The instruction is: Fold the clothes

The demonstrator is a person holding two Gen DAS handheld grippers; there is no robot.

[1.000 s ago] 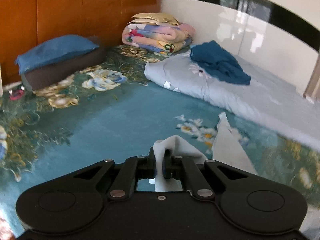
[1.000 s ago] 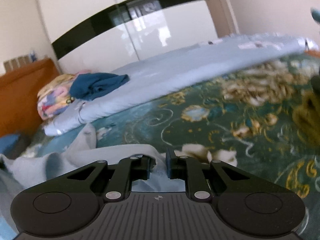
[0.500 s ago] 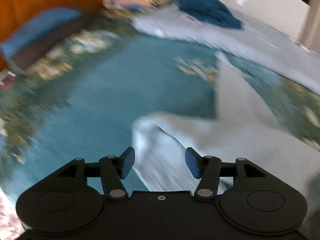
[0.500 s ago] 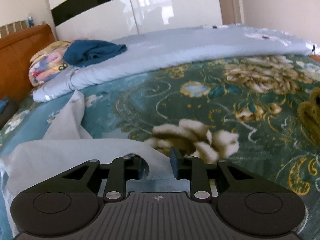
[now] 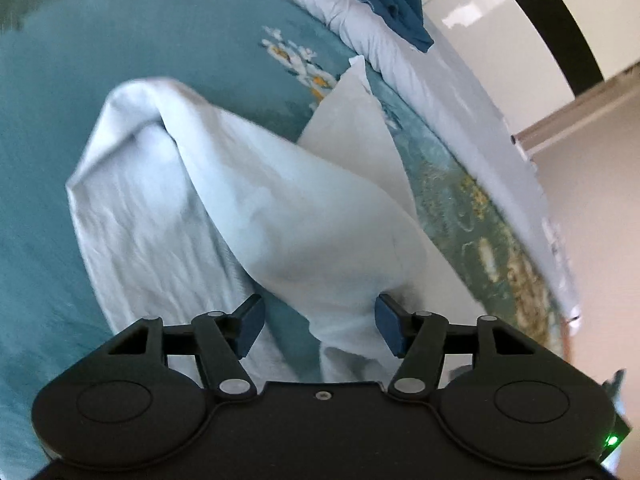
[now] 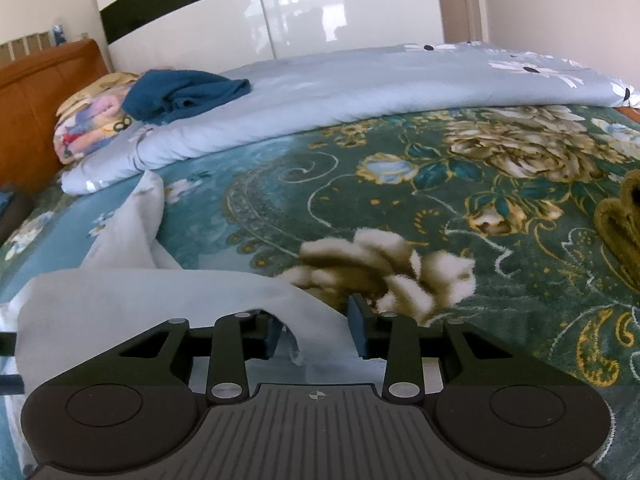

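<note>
left wrist view steeply down, right view level, both near pale garment (image 5: 280, 216)

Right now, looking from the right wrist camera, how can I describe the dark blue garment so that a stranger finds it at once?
Start at the orange wooden headboard at the left. Beside it lies a folded floral blanket, against the end of the long pale blue quilt. The dark blue garment lies crumpled on that quilt end: the only plain, deep blue, unfolded piece there, unlike the pale garment near the tongs.

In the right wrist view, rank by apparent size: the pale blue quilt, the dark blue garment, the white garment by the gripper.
1. pale blue quilt
2. white garment, enlarged by nearness
3. dark blue garment
</note>
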